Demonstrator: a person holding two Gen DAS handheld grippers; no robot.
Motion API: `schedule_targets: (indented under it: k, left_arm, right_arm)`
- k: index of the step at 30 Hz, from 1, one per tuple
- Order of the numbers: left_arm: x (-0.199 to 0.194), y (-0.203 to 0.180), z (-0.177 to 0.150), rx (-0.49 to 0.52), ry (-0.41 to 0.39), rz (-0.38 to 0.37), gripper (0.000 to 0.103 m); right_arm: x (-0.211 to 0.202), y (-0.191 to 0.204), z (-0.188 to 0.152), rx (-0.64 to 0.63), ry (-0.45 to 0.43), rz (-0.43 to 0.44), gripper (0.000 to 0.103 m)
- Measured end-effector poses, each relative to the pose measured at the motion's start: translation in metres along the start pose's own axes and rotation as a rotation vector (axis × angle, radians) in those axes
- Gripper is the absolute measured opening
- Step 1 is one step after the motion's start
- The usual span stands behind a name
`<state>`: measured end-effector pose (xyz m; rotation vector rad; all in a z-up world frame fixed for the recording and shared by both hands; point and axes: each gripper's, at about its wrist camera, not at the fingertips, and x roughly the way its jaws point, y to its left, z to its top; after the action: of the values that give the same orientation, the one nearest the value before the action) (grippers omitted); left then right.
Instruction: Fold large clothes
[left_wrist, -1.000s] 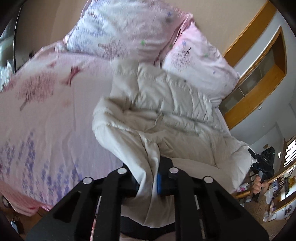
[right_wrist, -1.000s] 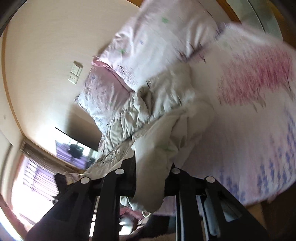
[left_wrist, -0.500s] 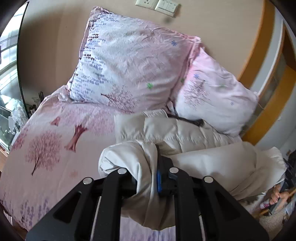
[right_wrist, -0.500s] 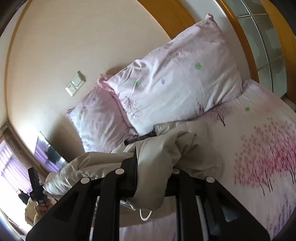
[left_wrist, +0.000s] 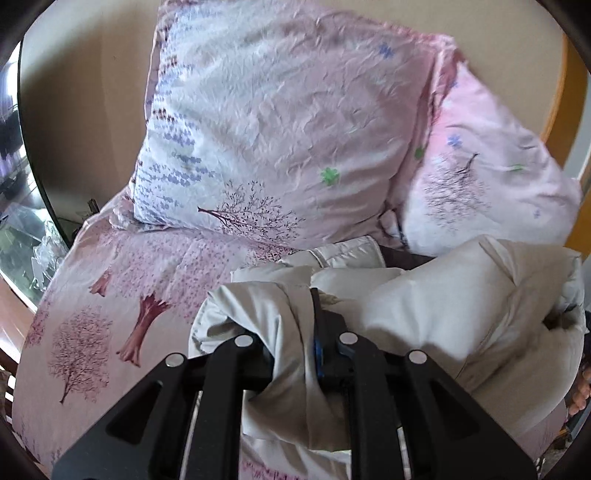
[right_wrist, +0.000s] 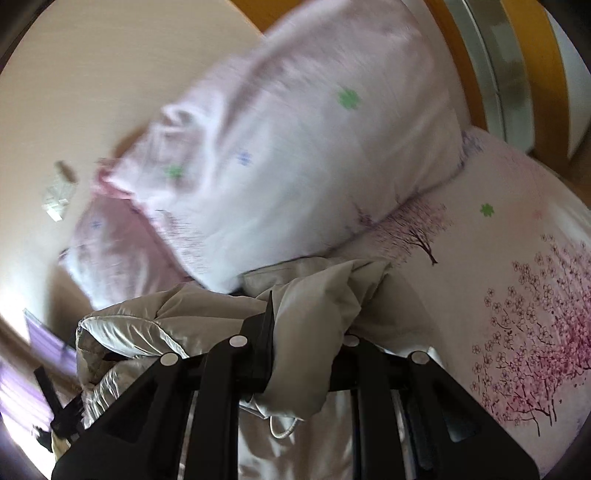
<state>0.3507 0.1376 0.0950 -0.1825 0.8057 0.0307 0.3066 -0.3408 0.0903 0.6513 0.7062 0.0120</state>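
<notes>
A cream padded jacket (left_wrist: 424, 310) lies bunched on the bed in front of the pillows. My left gripper (left_wrist: 295, 332) is shut on a fold of its fabric, which drapes over the jaws. In the right wrist view the same jacket (right_wrist: 177, 321) spreads to the left. My right gripper (right_wrist: 306, 325) is shut on another fold of it, and a white drawstring (right_wrist: 284, 430) hangs below. The fingertips of both grippers are hidden by cloth.
Two floral pink pillows (left_wrist: 280, 122) (left_wrist: 487, 177) lean against the beige wall. The bed sheet (left_wrist: 110, 295) has a pink tree print, also seen in the right wrist view (right_wrist: 517, 295). A wooden frame (right_wrist: 472, 55) stands at the right.
Both grippers carried the jacket's edge forward towards the pillows and lowered it. The jacket went from spread open to folded over itself near the headboard.
</notes>
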Motion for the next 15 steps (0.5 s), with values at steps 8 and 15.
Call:
schedule_targets:
  k: [8, 15]
  left_arm:
    - [0.049, 0.001, 0.011, -0.048, 0.072, 0.013, 0.017]
    - [0.076, 0.01, 0.026, -0.134, 0.146, -0.046, 0.022]
  right_arm:
    - [0.058, -0.005, 0.011, 0.063, 0.088, -0.124, 0.019]
    - [0.082, -0.019, 0.027, 0.211, 0.168, -0.084, 0.039]
